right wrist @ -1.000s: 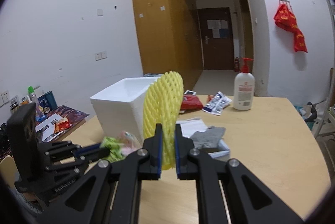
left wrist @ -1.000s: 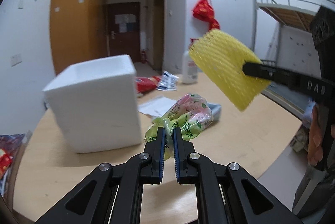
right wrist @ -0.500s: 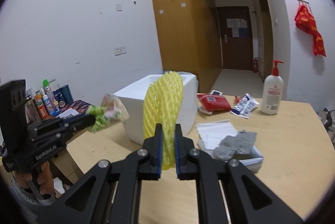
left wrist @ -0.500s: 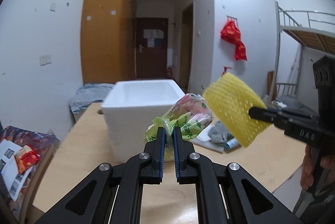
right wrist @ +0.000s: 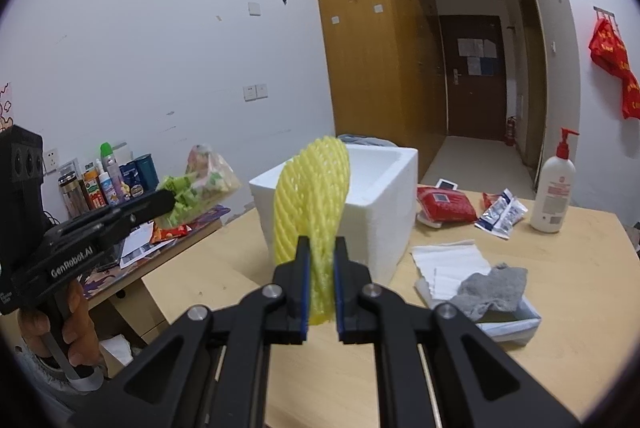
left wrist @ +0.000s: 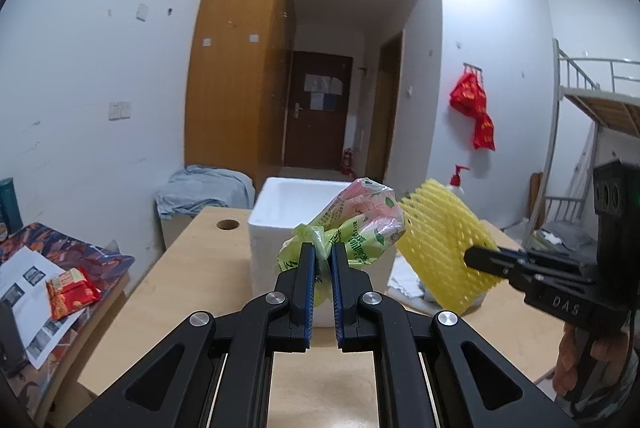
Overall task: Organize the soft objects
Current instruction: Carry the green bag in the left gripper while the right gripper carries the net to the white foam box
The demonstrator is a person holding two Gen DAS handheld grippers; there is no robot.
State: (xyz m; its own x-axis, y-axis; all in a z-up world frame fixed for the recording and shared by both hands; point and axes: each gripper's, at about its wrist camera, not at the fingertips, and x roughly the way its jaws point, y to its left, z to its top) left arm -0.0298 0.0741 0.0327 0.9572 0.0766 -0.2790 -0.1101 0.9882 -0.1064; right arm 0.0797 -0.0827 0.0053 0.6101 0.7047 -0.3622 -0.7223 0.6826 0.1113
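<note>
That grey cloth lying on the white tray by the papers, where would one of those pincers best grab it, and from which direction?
Probably from above, at the raised, bunched fold near the middle of the grey cloth. It lies crumpled and limp over the edge of the shallow white tray, so a top pinch on a ridge gathers fabric, while a sideways approach would likely meet the tray wall. Both grippers are full now.

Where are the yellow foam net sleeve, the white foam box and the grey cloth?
yellow foam net sleeve (right wrist: 310,203), right wrist view, mesh middle.
white foam box (right wrist: 380,203), right wrist view, front wall.
grey cloth (right wrist: 494,288), right wrist view, crumpled centre.
</note>
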